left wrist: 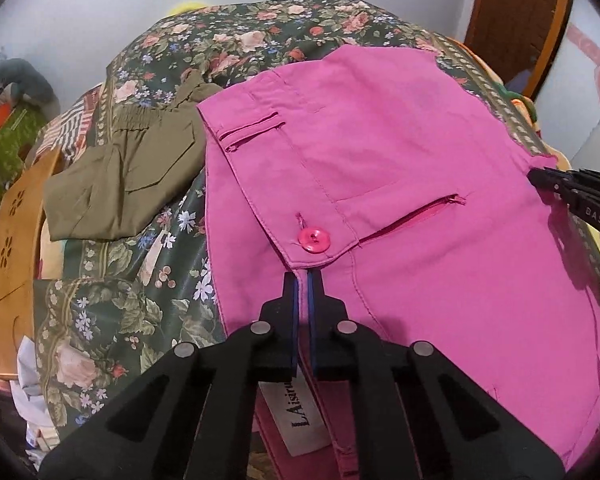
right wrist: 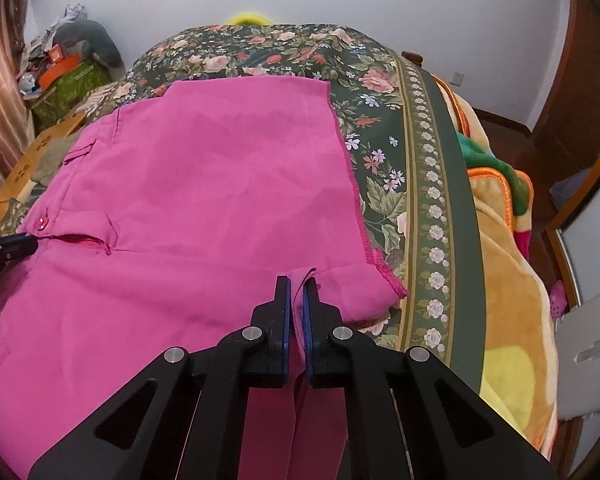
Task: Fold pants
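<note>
Bright pink pants (left wrist: 400,168) lie spread on a floral bedspread (left wrist: 236,36), waistband toward the left, with a pink button (left wrist: 313,239) and a zip pocket. My left gripper (left wrist: 302,280) is shut on the waistband edge just below the button; a white label (left wrist: 300,416) shows under it. My right gripper (right wrist: 296,284) is shut on a fold of the pink pants (right wrist: 204,184) near the hem edge. Each gripper shows in the other view: the right one (left wrist: 540,180) at the right edge, the left one (right wrist: 30,242) at the left edge.
Folded olive-green pants (left wrist: 128,176) lie left of the pink ones. A wooden board (left wrist: 12,240) stands at the bed's left side. A yellow-orange plush blanket (right wrist: 504,280) hangs off the right side. Clutter (right wrist: 68,60) sits in the far left corner, a wooden door (left wrist: 516,20) at the right.
</note>
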Motion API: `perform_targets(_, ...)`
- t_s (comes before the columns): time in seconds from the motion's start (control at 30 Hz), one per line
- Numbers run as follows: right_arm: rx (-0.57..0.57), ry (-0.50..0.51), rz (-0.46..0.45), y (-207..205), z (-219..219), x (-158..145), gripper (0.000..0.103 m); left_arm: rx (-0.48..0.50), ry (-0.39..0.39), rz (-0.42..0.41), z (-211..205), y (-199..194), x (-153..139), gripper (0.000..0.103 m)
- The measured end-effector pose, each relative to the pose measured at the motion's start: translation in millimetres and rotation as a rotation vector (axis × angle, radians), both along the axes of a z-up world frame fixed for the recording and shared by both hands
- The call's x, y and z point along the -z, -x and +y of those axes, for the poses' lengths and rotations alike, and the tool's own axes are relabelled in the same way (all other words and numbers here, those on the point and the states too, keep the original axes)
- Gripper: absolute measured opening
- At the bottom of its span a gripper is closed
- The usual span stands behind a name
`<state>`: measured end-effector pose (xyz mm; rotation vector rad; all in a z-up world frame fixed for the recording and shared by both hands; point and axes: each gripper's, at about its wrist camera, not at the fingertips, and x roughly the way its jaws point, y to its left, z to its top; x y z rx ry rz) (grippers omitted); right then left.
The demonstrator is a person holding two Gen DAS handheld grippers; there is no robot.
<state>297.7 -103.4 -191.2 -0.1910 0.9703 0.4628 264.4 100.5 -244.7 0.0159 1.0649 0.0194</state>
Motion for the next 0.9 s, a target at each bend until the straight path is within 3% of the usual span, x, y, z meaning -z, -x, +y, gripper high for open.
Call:
perform_targets(0.1,-0.008,-0.014,0.008,3.7,-5.0,-10.1,0.007,-0.016,0.071,0.014,11.3,5.0,-7.7,0.009)
perform_targets(0.27,0.025,-0.028,-0.028,10.0,-26.5,-33.9,0.023,-0.051,0.119,-0.024,29.4,7.8,-26.8,0.013)
perform_targets(0.43,0.098,-0.063,-0.038,-2.9,-49.2,-45.0,0.031,-0.068,0.171,-0.029,37.0,-9.7,-31.0,0.047)
perform_targets(0.5,0.13,-0.057,-0.041,-9.4,-53.2,-43.2,0.031,-0.068,0.183,-0.017,35.6,-20.4,-26.7,0.05)
perform_targets(0.67,0.155,-0.083,0.018,-24.8,-51.9,-24.0,0.031,-0.052,0.197,0.03,32.0,-42.4,-8.7,0.05)
perform_targets(0.73,0.145,-0.101,0.056,-27.9,-47.9,-14.0,0.031,-0.039,0.211,0.048,30.1,-47.4,-2.3,0.04)
perform_targets(0.87,0.129,-0.103,0.114,-30.6,-37.8,9.9,0.031,-0.019,0.146,0.038,22.0,-48.5,0.7,0.021)
perform_targets(0.9,0.129,-0.101,0.12,-31.1,-37.6,14.4,0.031,-0.02,0.121,0.033,20.7,-48.1,0.4,0.012)
